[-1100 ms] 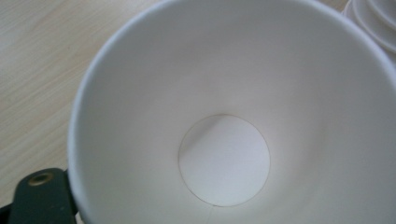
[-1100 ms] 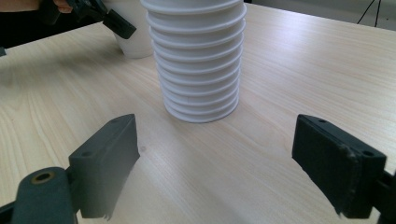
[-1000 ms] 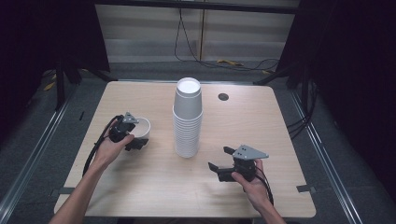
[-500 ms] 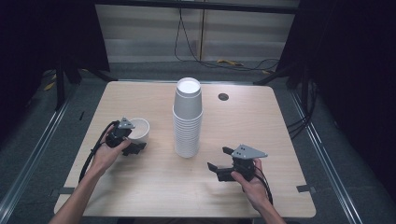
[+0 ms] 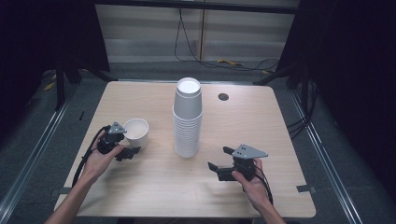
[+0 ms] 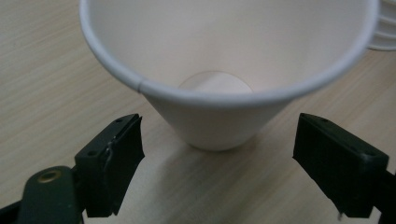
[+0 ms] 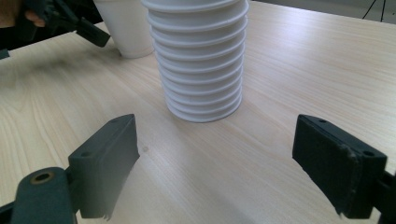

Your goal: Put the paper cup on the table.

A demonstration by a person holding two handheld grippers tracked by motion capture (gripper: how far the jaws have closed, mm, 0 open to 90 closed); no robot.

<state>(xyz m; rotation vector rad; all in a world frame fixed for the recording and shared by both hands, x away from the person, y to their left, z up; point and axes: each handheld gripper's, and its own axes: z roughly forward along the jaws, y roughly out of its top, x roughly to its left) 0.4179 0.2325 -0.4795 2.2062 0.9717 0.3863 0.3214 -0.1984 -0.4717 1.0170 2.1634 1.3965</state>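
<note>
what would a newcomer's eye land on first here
First, the tall stack of white paper cups standing upside down mid-table on the pale wooden table. Next, the single white paper cup upright at its left, with the left tool right beside it, jaws apart and not gripping. The right tool waits open near the stack.

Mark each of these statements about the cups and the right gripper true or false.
1. A single cup stands upright on the table, left of the stack in the high view. True.
2. The stack's cups stand mouth up. False: they are upside down, rims toward the table.
3. The right gripper is shut on the stack. False: its jaws are open and apart from the stack.
4. The single cup is empty. True.
</note>
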